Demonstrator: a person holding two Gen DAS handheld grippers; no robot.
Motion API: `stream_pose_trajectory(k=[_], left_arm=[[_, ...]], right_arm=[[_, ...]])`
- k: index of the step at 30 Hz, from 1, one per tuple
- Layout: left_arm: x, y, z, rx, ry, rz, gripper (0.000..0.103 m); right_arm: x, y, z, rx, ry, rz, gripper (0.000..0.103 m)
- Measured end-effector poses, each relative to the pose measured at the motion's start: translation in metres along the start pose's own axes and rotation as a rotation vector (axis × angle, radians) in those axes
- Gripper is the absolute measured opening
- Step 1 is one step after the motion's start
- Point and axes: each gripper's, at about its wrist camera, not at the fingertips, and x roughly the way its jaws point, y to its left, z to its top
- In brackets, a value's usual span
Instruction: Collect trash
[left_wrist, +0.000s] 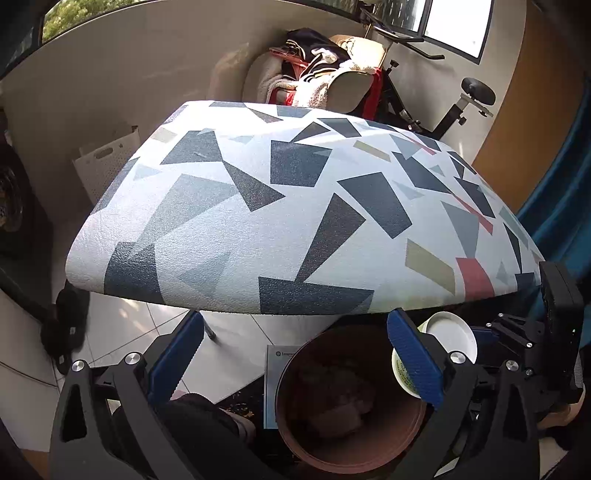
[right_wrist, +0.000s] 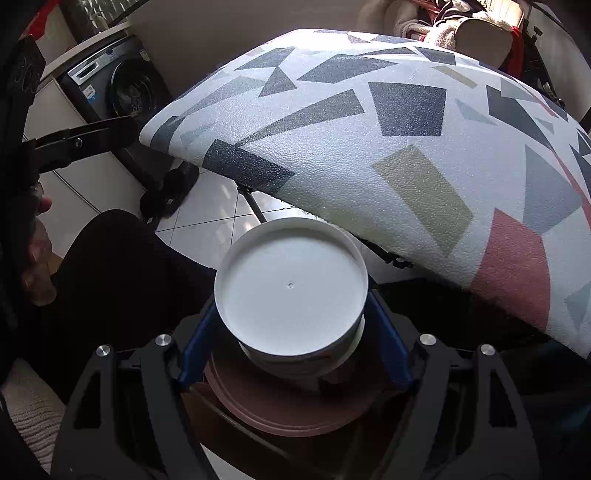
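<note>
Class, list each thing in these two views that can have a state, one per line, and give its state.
Left hand-held gripper: open, empty, above the bin.
Right hand-held gripper: shut on the white tub.
White tub: lid on, held over the bin.
Brown bin: open, some trash inside.
Washing machine: door shut.

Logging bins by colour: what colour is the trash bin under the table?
Reddish-brown trash bin, best seen in the left wrist view.
</note>
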Motion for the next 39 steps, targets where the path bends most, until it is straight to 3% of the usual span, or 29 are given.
stream_pose_trajectory(k=[5, 6, 8, 13, 19, 31, 39], left_arm=[[0.0, 0.002, -0.001, -0.011, 0.0, 0.006, 0.097], [0.0, 0.002, -0.001, -0.012, -0.001, 0.008, 0.097], [-0.001, 0.002, 0.0, -0.013, -0.007, 0.017, 0.097], [-0.008, -0.002, 0.004, 0.009, -0.04, 0.057, 0.097], [-0.025, -0.009, 0.026, 0.012, -0.114, 0.064, 0.097], [-0.096, -0.046, 0.108, 0.087, -0.319, 0.088, 0.097], [-0.144, -0.071, 0.133, 0.155, -0.479, 0.135, 0.097]], right_arm=[[0.002, 0.002, -0.001, -0.008, 0.01, -0.006, 0.077], [0.002, 0.002, -0.001, -0.009, 0.011, -0.009, 0.079], [0.002, 0.002, 0.0, -0.01, 0.008, -0.019, 0.092], [-0.009, -0.001, 0.008, -0.021, -0.026, -0.063, 0.094], [-0.052, -0.014, 0.037, 0.007, -0.154, -0.159, 0.097], [-0.171, -0.035, 0.108, 0.01, -0.421, -0.315, 0.097], [-0.234, -0.031, 0.12, 0.013, -0.592, -0.341, 0.097]])
